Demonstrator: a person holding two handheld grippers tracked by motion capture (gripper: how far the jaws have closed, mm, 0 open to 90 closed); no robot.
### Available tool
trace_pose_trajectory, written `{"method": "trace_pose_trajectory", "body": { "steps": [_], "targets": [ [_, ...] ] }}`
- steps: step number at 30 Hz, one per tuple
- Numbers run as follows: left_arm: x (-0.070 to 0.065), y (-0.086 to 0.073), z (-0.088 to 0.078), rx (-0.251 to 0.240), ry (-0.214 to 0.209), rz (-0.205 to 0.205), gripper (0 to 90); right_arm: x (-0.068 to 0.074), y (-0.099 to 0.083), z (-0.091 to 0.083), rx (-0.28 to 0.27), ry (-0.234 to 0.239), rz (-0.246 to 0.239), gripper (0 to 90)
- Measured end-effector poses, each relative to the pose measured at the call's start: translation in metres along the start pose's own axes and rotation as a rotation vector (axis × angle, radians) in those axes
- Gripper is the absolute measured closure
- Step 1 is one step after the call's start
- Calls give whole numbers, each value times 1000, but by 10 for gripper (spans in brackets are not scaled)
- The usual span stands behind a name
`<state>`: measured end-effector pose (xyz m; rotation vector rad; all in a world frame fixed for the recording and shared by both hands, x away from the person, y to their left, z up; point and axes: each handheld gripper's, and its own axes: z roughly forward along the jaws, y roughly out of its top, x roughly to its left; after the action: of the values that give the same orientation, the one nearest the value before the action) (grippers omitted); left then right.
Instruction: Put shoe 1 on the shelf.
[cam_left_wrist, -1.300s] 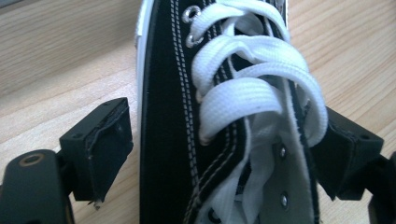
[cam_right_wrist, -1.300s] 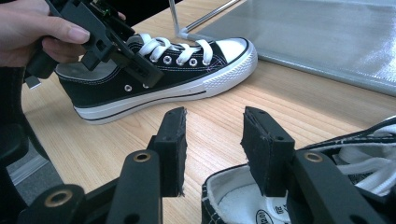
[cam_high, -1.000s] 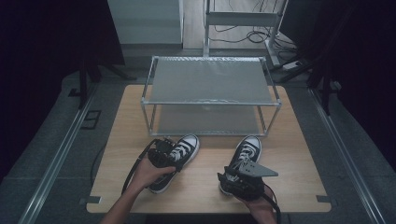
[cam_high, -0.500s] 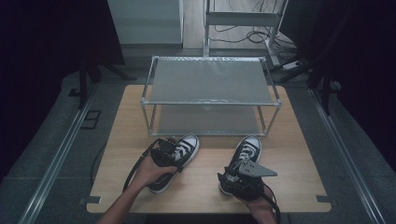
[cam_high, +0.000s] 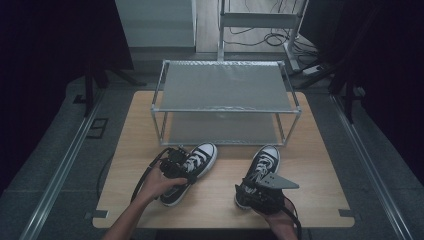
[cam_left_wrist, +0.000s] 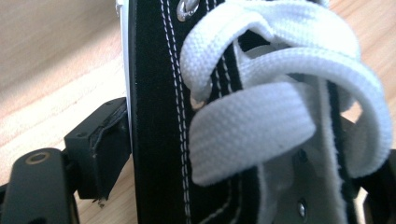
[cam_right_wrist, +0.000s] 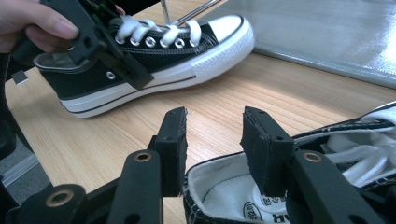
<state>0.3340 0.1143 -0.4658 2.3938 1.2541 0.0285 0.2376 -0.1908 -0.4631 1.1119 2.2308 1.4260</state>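
Tongs at the lower right of the high view, the right tongs (cam_high: 255, 184), sit over the heel of the right sneaker (cam_high: 264, 161). In the right gripper view the jaws stand part open, one pad outside the heel collar and one over the shoe's opening, neither pressing on it. This shoe lies close to the table's (cam_high: 320, 165) near edge, toe toward the rack.

At lower centre-left, the left tongs (cam_high: 176, 165) straddle the left sneaker (cam_high: 199, 161) at its laces; the jaws have just been closing, and in the left gripper view one pad touches the black canvas side. Whether the far pad presses cannot be told. The left hand (cam_high: 159, 184) grips the tool.

Bare wood lies between the shoes and on both outer sides. Farther up, the two-tier wire rack (cam_high: 227, 87) spans the table's far half, both shelves free.
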Motion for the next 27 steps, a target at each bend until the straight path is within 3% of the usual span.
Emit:
{"method": "trace_pose_trajectory", "body": {
  "steps": [2,5,7,9,13,27],
  "targets": [
    [0,0,-3,-14,-12,6,162,-1,0,-1,-3,-1,3,606],
    [-3,-1,-16,-76,-46,20,163,-2,1,-2,-4,-1,5,607],
    [-3,-1,-21,-92,-80,22,163,-2,1,-2,-8,-4,7,607],
    [-4,-1,-23,-101,-90,22,163,-3,1,-3,-7,-4,6,607],
    [-10,0,-31,-115,-70,44,163,-4,1,-3,-10,-7,11,607],
    [-19,5,-67,-203,-99,86,163,-9,2,-9,-25,-20,19,607]
  ]
}}
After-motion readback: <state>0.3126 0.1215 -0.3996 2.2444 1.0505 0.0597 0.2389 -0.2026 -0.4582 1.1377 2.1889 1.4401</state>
